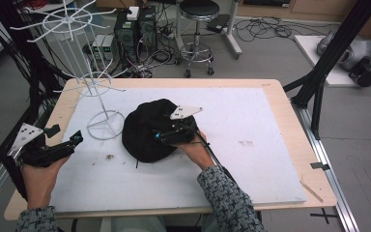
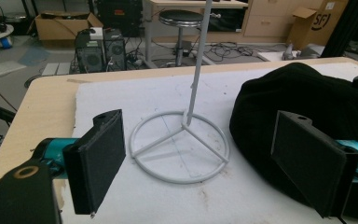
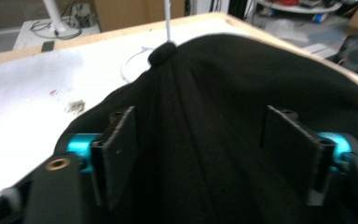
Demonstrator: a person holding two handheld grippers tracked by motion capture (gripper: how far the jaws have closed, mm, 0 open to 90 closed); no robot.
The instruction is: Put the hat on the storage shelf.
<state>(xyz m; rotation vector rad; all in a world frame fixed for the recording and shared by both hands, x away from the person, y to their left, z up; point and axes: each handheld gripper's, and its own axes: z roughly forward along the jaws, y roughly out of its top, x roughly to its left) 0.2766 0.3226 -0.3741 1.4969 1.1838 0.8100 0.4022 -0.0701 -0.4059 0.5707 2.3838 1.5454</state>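
Observation:
A black cap (image 1: 145, 133) lies on the white board (image 1: 251, 121) near the table's middle; the right gripper view shows its top button (image 3: 168, 50). My right gripper (image 1: 160, 136) rests over the cap's right side. Its jaws (image 3: 200, 135) are open, set wide apart with cap fabric between and below them. To the cap's left stands a white wire display stand (image 1: 72, 29) on a ring base (image 1: 105, 125). My left gripper (image 1: 73, 140) hovers at the board's left edge, open. It points toward the ring base (image 2: 179, 144) and the cap (image 2: 303, 98), with nothing between its pads (image 2: 198, 140).
The wooden table edge (image 1: 63, 99) frames the board. Small dark crumbs (image 1: 110, 156) lie on the board near the front left. Beyond the table are computer towers (image 1: 135, 29), a stool (image 1: 198, 29) and floor cables. A black frame post (image 1: 328, 63) rises at the right.

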